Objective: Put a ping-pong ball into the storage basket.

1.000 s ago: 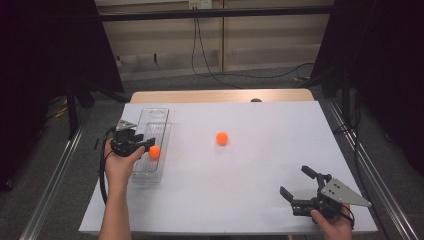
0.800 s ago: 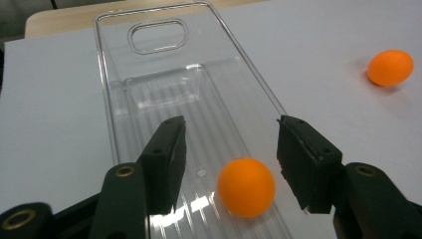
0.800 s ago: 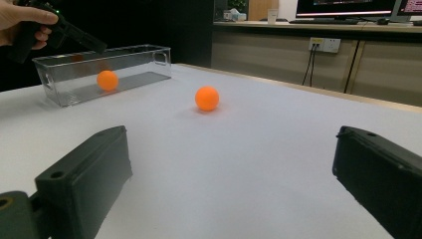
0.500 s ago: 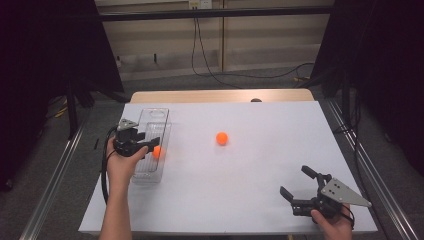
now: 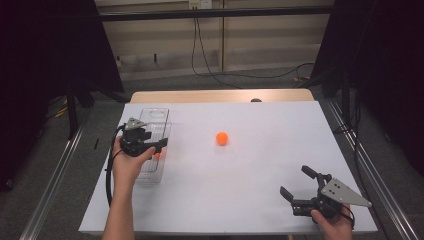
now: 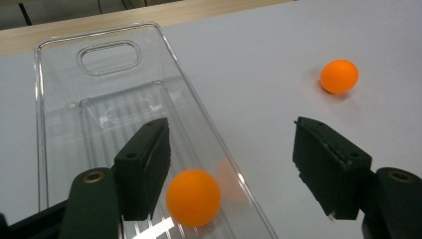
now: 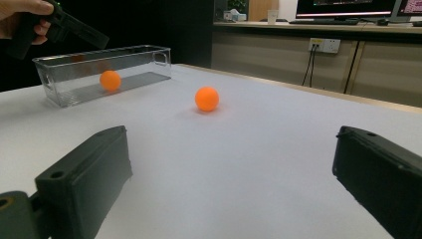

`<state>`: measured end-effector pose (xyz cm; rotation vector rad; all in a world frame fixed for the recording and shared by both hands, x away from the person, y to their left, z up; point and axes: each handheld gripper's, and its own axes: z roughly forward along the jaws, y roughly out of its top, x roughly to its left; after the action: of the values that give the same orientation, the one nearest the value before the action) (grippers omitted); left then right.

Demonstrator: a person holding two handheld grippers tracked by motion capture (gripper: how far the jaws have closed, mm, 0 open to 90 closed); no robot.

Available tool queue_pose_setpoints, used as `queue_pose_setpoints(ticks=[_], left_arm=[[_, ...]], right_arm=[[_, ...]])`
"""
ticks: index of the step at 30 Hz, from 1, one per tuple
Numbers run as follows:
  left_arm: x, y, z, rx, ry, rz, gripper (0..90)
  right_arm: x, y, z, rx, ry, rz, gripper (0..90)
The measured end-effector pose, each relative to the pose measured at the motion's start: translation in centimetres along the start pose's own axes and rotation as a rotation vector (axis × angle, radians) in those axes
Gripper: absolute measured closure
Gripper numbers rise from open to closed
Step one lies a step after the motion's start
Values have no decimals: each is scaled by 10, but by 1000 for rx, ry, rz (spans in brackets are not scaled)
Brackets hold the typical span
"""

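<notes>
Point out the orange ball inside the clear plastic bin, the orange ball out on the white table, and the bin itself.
Orange ball in the clear plastic bin (image 6: 193,197): left gripper view, ball's centre.
Orange ball on the white table (image 5: 222,138): high view, ball's centre.
Clear plastic bin (image 6: 109,56): left gripper view, handle cut-out at the far end.

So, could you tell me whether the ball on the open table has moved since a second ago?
No. The orange ball sits at the same spot relative to the clear bin.

Clear glossy plastic bin, matt orange ball.
</notes>
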<state>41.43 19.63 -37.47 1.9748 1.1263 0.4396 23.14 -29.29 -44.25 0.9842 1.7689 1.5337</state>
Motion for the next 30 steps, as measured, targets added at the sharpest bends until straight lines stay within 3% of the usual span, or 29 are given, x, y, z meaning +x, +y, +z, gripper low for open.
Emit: queue_pose_setpoints(ticks=[18, 19, 21, 30], left_arm=[[-19, 5, 11, 0, -53, -1, 210], [-19, 5, 10, 10, -51, 16, 209], [-21, 6, 11, -3, -54, 3, 201], [-28, 7, 14, 0, -69, 22, 176]], right_arm=[[0, 0, 0, -3, 1, 1, 13], [0, 0, 0, -3, 1, 2, 13], [0, 0, 0, -2, 0, 1, 13], [1, 0, 1, -3, 3, -1, 13]])
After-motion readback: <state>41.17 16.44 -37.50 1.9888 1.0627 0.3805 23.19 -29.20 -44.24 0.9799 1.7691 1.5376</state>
